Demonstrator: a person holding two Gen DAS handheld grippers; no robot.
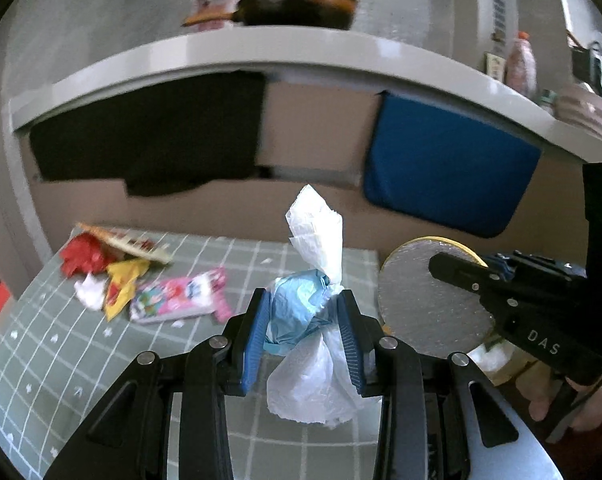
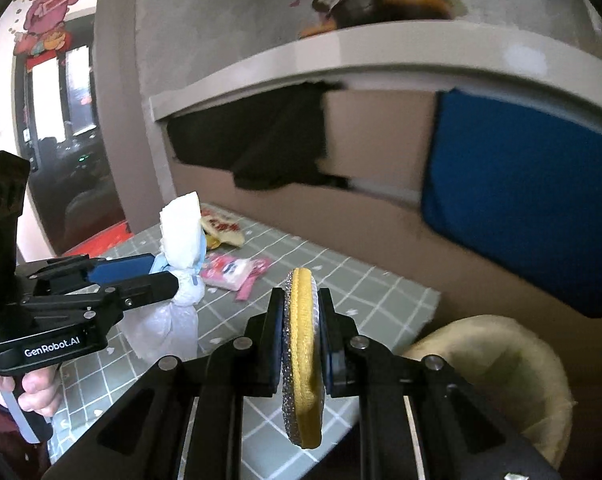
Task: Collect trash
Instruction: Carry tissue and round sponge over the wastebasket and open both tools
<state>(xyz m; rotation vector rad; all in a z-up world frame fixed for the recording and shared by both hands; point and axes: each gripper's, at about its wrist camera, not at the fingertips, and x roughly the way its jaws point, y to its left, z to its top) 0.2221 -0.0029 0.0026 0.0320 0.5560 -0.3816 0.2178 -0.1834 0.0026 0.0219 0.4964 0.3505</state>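
The left gripper (image 1: 303, 320) pinches a crumpled wad of light blue and white plastic wrap (image 1: 301, 312) between its blue pads (image 1: 257, 336); the blue bulk sits squarely between the fingertips, a white tail hangs below them and a white tuft stands up above. From the right wrist view the same wad (image 2: 183, 256) is held up above the table. The right gripper (image 2: 301, 320) is clamped on a round scouring pad (image 2: 301, 344), yellow with a glittery silver face, held on edge between the fingers, its rim standing above the tips and hanging below them. In the left wrist view this pad (image 1: 421, 296) shows its silver face, just right of the wad.

Beyond lies the table with its grey-green checked cloth (image 1: 81, 344). On its far left part rests the remaining litter: a pink printed wrapper (image 1: 181, 298), a yellow wrapper (image 1: 121, 284), a white scrap (image 1: 90, 290), red crumpled foil (image 1: 81, 258). Right of the table stands a beige-lined bin (image 2: 501, 364). Farther back hang a black cloth (image 1: 149, 136) and a blue cloth (image 1: 449, 164) under a counter edge (image 1: 261, 46) bearing a dark pan (image 1: 301, 8).
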